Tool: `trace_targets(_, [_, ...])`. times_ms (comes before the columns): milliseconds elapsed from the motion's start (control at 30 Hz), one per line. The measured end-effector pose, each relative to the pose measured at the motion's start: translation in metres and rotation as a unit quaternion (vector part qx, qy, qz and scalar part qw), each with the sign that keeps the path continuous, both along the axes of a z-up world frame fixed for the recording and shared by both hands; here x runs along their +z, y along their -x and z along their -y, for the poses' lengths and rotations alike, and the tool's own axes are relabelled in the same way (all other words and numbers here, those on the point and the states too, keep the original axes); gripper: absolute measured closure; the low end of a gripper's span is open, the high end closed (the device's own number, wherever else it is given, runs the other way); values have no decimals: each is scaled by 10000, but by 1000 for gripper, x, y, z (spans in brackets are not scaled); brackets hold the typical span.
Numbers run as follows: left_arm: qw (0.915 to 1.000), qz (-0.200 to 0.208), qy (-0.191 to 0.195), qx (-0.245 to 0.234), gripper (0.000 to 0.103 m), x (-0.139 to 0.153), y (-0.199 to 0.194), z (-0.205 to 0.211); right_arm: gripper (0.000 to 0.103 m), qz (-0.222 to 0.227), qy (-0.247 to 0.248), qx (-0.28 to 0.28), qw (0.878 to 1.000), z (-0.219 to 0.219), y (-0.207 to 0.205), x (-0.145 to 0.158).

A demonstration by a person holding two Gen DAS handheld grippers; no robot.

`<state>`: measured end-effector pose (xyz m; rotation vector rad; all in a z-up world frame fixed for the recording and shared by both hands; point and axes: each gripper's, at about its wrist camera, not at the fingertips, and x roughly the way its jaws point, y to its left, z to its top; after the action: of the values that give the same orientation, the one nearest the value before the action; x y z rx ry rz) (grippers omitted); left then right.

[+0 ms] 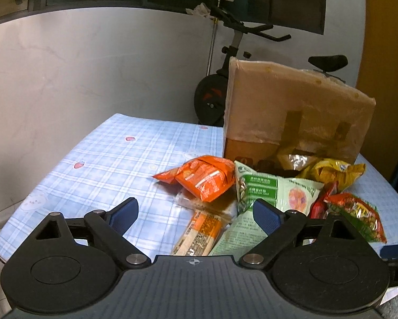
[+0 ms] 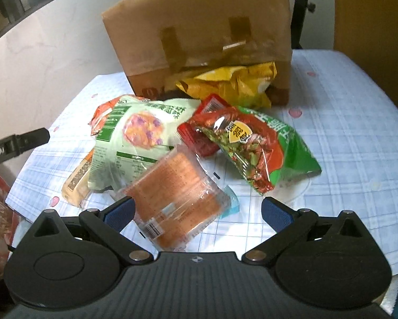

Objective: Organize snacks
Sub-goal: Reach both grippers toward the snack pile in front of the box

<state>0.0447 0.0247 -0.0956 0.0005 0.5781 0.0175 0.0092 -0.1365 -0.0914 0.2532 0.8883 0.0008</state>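
Snacks sit in a loose heap at the mouth of the box, and both tools are poised over them; the right hand-held gripper (image 2: 197, 211) is spread wide, its blue pads either side of a clear-wrapped orange cake pack (image 2: 177, 199), the left pad touching or just beside the wrapper, the right pad well clear, so nothing is pinched yet; the left hand-held gripper (image 1: 196, 212) is likewise spread and empty, hovering over a beige-and-orange flat packet (image 1: 199, 235) and the lower edge of a pale green pouch with a pink-and-purple picture (image 1: 278, 191); out from there, an orange crinkled bag (image 1: 204, 178) lies to the left of the heap, a red-and-green foil bag (image 2: 254, 146) to the right with a small red packet (image 2: 196, 138) tucked beside it; further back, a yellow crisp bag (image 2: 230, 85) rests half inside the open face of a taped brown cardboard box (image 2: 199, 26) lying on its side on the blue-checked desk (image 2: 358, 133); by my reading, the sorting has barely started; only the yellow bag is partly in the box, and every other packet is left to move, the orange cake pack looking like the next pick.
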Motion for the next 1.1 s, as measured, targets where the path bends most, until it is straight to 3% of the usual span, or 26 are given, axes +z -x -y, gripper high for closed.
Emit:
trace_targets(200, [9996, -29, 295, 11, 9, -11, -3, -8, 0, -370, -511, 247, 9977, -2, -25, -13])
trace_targets(467, [9985, -259, 477, 0, 11, -27, -10, -15, 0, -637, -1172, -114, 9910, 11, -49, -25])
trace_targets(667, [9984, -325, 468, -21, 12, -35, -11, -18, 0, -692, -1039, -296, 9917, 5, -66, -28])
trace_targets(833, [9976, -373, 583, -11, 12, -39, -11, -20, 0, -650, -559, -226, 9961, -11, -77, -35])
trace_targets(1100, [9969, -399, 671, -10, 12, -41, -11, -21, 0, -359, -117, -295, 9988, -15, -59, -26])
